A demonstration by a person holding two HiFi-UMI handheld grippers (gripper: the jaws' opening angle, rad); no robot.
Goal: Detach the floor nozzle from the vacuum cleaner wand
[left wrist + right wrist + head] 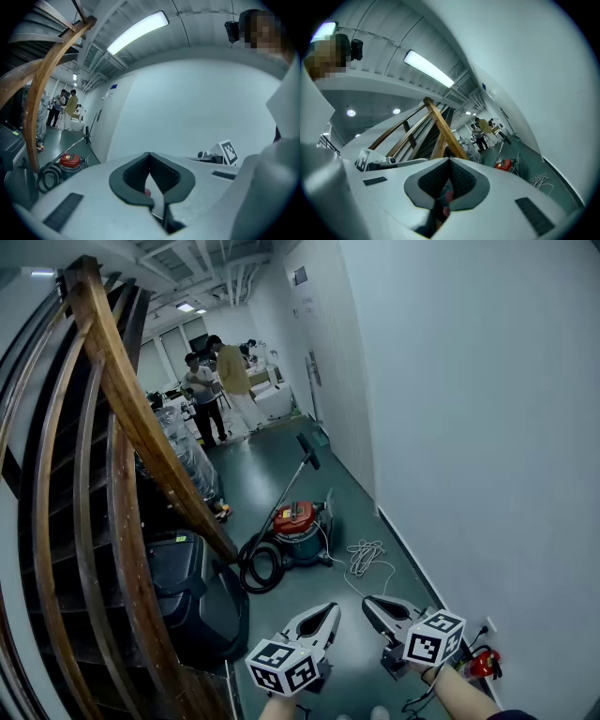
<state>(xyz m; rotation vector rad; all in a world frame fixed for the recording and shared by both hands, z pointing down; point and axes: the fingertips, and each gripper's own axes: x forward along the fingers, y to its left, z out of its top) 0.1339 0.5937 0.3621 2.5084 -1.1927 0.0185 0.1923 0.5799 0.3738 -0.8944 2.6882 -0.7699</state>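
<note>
The vacuum cleaner (295, 523) stands on the green floor some way ahead, a red-topped canister with a black hose (259, 566) coiled at its left. Its thin wand (292, 482) slants up and away to the black floor nozzle (307, 450). Both grippers are far short of it, low in the head view. My left gripper (329, 609) and my right gripper (371, 604) are side by side, both shut with nothing between the jaws. The left gripper view has the canister (70, 161) and nozzle (87, 137) at far left. In the right gripper view the canister (505, 163) is small at right.
A curved wooden stair rail (141, 427) and a black case (192, 592) fill the left. A white wall (469, 427) runs along the right, a loose white cord (366, 557) and a red object (480, 664) at its foot. Two people (217, 381) stand at the corridor's far end.
</note>
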